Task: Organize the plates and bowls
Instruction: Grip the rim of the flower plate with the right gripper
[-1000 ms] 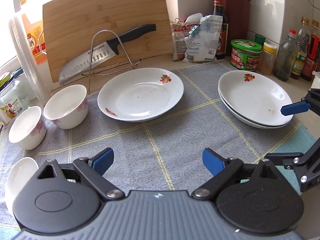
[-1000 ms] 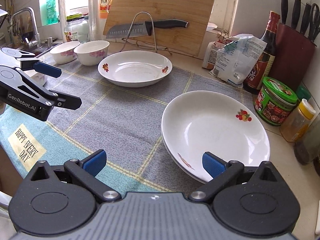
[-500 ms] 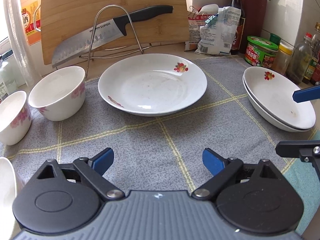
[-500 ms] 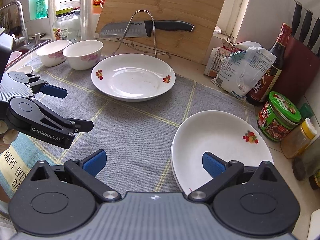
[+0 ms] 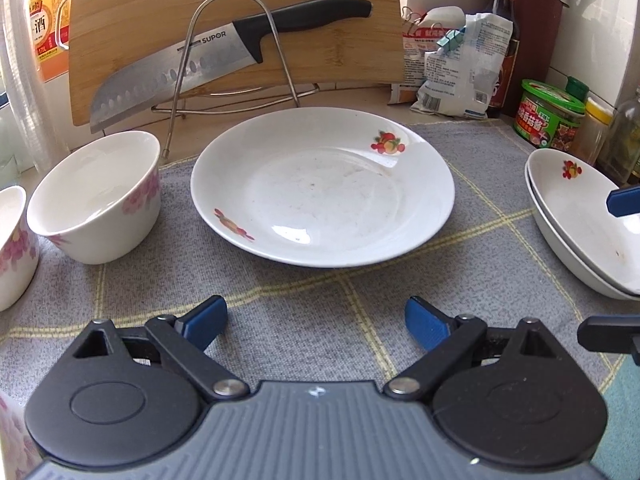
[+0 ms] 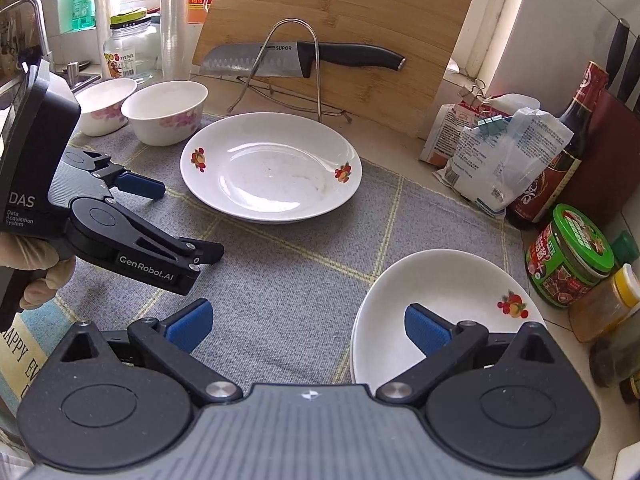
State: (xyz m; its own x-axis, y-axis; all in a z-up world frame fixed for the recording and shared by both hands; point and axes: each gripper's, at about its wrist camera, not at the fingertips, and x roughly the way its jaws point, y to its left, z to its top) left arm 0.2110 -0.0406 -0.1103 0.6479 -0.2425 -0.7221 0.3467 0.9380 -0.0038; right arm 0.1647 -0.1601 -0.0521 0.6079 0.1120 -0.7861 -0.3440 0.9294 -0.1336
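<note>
While the left claw (image 5: 316,322) hangs spread wide with nothing between its blue pads, it's lined up straight at the single white shallow ceramic plate with fruit motifs (image 5: 322,192), which sits at twelve o'clock from it on the grey checked cloth (image 5: 280,304) covering the worktop. The right claw (image 6: 308,326) is spread and empty too, with the stack of two matching white plates (image 6: 448,300) at its three o'clock, one pad just over the rim. Two white bowls with pink flowers (image 5: 96,196) wait at ten o'clock of the single plate, close together. The job looks barely begun: that lone plate likely belongs on the stack. To do it well, I'd come in low, slide one pad under the near rim at six o'clock and the other over it, pinch firmly since glazed ceramic slips, and lift level. Watch the steel knife on its wire rack (image 5: 224,68) behind at twelve o'clock, and keep the two claws from clashing, as they're close together.
</note>
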